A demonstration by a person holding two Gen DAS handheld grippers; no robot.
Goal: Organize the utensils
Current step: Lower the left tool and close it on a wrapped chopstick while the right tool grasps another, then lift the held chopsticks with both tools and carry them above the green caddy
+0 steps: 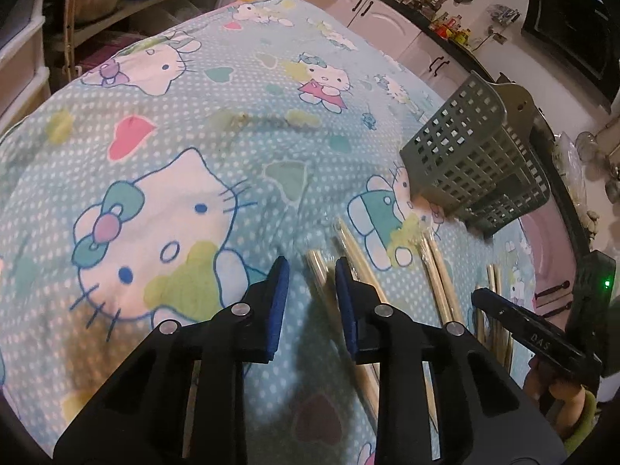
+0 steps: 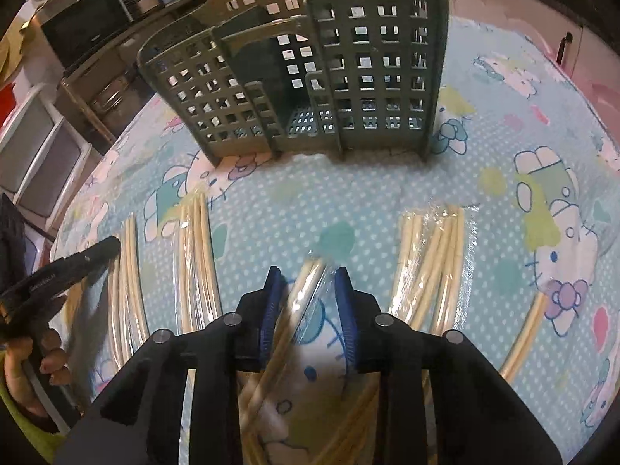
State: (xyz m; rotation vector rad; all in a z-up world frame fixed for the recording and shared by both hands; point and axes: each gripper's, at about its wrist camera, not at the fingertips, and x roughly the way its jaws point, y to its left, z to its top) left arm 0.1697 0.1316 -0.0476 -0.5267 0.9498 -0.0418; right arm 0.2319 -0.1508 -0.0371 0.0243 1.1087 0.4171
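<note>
A grey-green perforated utensil basket (image 1: 476, 166) (image 2: 310, 77) stands on the cartoon-cat tablecloth (image 1: 174, 155) (image 2: 503, 155). Several plastic-wrapped pairs of wooden chopsticks lie in front of it. My left gripper (image 1: 311, 285) hangs low over one blurred pair (image 1: 319, 271). That pair lies between the blue pads, nearer the right one, with a gap on its left. My right gripper (image 2: 308, 290) straddles another wrapped pair (image 2: 310, 283) that runs slantwise between its pads; I see no firm pinch. Each gripper also shows in the other's view: the right gripper (image 1: 503, 314), the left gripper (image 2: 97, 252).
More wrapped chopsticks (image 2: 434, 263) (image 2: 193, 263) (image 2: 128, 271) flank the right gripper. A hand (image 2: 38, 360) grips the left tool. Pink cabinets (image 1: 387, 11) and a cluttered counter lie beyond the table; shelves (image 1: 116, 7) and a microwave (image 2: 89, 27) stand to the side.
</note>
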